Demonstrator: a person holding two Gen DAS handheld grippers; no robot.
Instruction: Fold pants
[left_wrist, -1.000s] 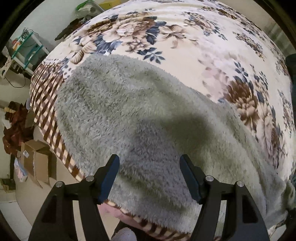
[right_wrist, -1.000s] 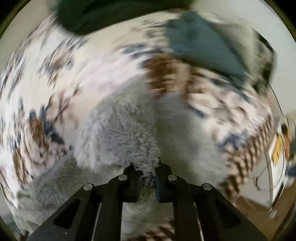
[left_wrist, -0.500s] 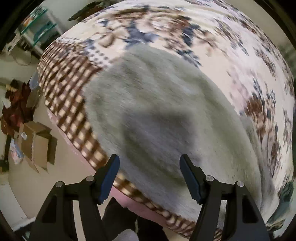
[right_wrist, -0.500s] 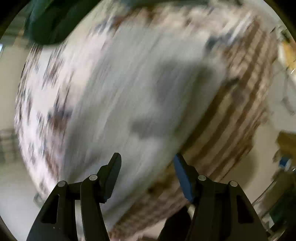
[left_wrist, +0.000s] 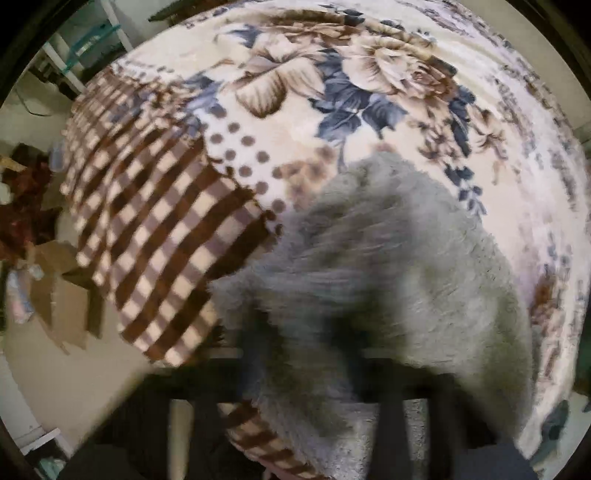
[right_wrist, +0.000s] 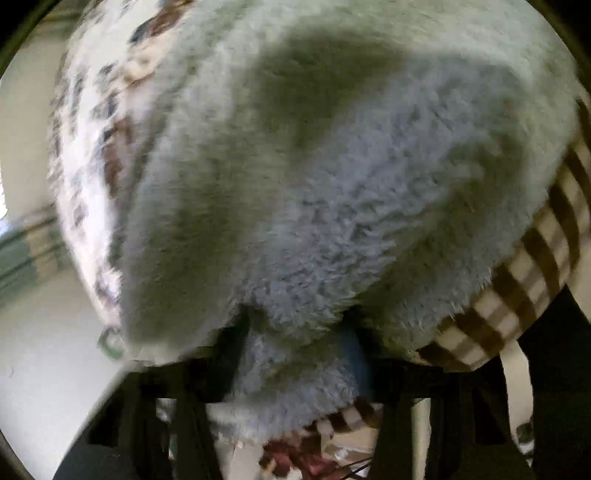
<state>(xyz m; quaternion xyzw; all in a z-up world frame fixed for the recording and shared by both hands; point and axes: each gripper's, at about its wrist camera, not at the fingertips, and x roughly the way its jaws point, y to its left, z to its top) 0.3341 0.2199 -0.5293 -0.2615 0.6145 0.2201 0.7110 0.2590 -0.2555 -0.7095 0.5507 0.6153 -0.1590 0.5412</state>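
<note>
Grey fleece pants (left_wrist: 388, 280): on flowered blanket (left_wrist: 332, 92) over bed, at its checked edge. Left claw (left_wrist: 306, 354) and right claw (right_wrist: 295, 347): fleece between fingers, blurred; grip cannot be told. Left view only: cardboard boxes (left_wrist: 59, 291) on floor.

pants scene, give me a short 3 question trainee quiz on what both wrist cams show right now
1. True or false: the grey fleece pants lie on a floral blanket.
2. In the left wrist view, which pattern edges the blanket nearest the floor? A) checks B) stars C) plain red
3. Fill in: fleece bulges between the fingers of the right claw, so it looks ____ on the pants.

Key: 1 true; 2 A; 3 shut (blurred, so likely)
</note>
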